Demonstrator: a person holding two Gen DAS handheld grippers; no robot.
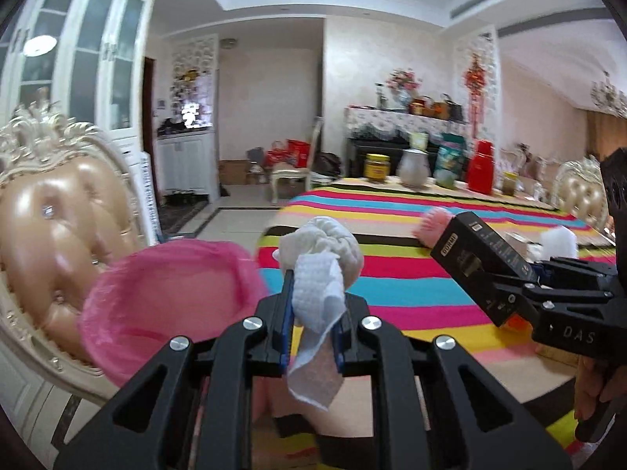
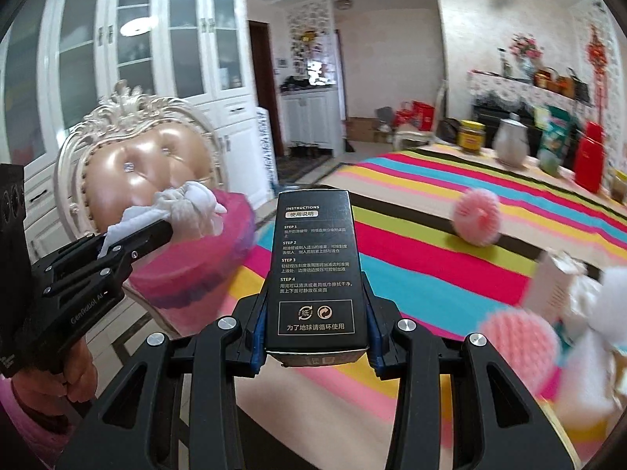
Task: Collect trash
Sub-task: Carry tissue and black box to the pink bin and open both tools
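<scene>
My left gripper (image 1: 311, 305) is shut on a crumpled white tissue wad (image 1: 325, 250), held in the air just right of a pink-lined bin (image 1: 164, 297). My right gripper (image 2: 315, 313) is shut on a black cardboard box (image 2: 315, 266) printed with white instructions, pointing out over the striped table. The left wrist view shows that box (image 1: 478, 258) at the right, clamped in the right gripper (image 1: 505, 290). From the right wrist camera, the left gripper (image 2: 156, 231) holds the tissue (image 2: 188, 207) over the pink bin (image 2: 203, 258).
A tufted gold chair (image 1: 51, 235) stands behind the bin. Pink foam nets (image 2: 476, 215), a white carton (image 2: 556, 286) and white wads lie on the striped tablecloth (image 2: 411, 266). Jars, a jug and a red flask (image 1: 484, 166) line the far edge.
</scene>
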